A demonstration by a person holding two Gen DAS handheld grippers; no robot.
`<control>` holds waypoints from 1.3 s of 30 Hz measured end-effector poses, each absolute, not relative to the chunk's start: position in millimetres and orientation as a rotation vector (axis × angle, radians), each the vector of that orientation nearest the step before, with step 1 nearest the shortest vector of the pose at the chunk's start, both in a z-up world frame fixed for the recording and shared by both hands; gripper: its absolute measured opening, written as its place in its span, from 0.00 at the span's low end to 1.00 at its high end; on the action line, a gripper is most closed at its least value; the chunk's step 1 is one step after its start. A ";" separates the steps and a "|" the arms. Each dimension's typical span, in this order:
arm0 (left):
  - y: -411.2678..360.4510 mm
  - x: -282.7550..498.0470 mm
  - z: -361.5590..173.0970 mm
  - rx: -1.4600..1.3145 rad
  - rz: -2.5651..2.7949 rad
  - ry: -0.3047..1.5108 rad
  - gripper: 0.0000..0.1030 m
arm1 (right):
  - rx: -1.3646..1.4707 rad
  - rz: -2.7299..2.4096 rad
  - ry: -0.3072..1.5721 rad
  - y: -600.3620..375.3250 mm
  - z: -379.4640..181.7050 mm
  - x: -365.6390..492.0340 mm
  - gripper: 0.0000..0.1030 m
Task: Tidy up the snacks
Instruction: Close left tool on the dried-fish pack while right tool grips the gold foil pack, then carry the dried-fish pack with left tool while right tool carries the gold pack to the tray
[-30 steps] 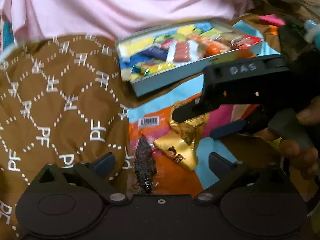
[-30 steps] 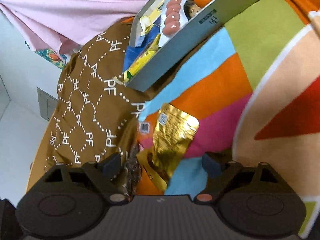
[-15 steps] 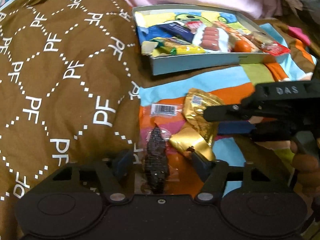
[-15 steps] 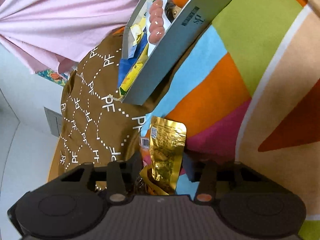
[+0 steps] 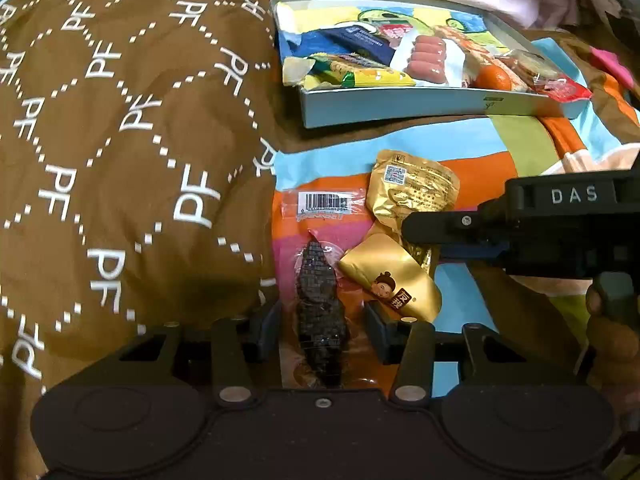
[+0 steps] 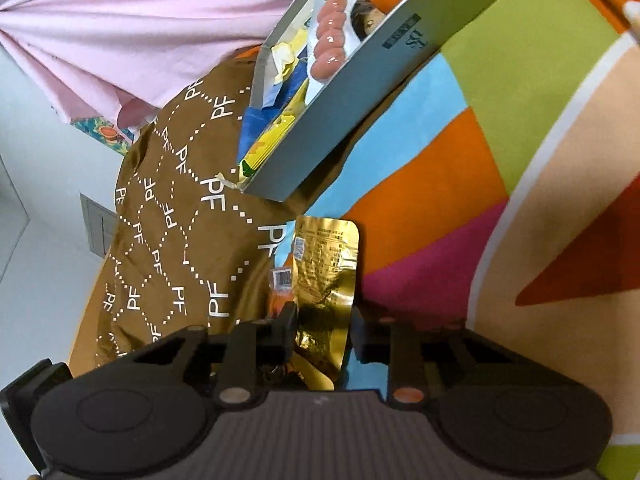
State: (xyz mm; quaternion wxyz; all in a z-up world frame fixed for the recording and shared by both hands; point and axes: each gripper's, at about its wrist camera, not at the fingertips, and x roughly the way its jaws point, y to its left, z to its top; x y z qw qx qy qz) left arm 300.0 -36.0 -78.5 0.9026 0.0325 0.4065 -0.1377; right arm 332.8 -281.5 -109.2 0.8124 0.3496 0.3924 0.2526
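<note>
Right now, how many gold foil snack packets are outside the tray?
2: the upper gold packet between the right gripper's fingers, and the cartoon-face gold packet beside the dark jerky pack. Others may be hidden.

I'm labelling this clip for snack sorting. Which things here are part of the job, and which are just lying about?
Part of the job:
gold snack pouch
clear pack of dark dried snack
small gold packet
grey snack box
left gripper
right gripper

Lying about:
brown PF quilt
colourful sheet
pink fabric

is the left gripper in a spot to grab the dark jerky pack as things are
Probably yes: the left gripper already straddles the dark jerky pack, nothing lying over it. The gold pouch only crowds one finger.
</note>
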 end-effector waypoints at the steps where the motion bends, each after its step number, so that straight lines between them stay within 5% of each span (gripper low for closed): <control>1: -37.0 298.3 -78.1 0.062 -0.283 0.848 0.47 | 0.738 0.538 0.840 -281.6 -108.0 331.5 0.29; 16: -70.7 259.1 -83.3 0.141 -0.301 0.894 0.47 | 0.586 0.444 0.939 -319.7 -87.0 299.3 0.24; 30: -71.1 262.9 -86.1 0.154 -0.307 0.879 0.55 | 0.652 0.485 0.930 -311.5 -99.1 310.1 0.49; 39: -74.3 262.3 -85.4 0.165 -0.294 0.880 0.46 | 0.552 0.495 0.910 -299.5 -89.1 304.5 0.26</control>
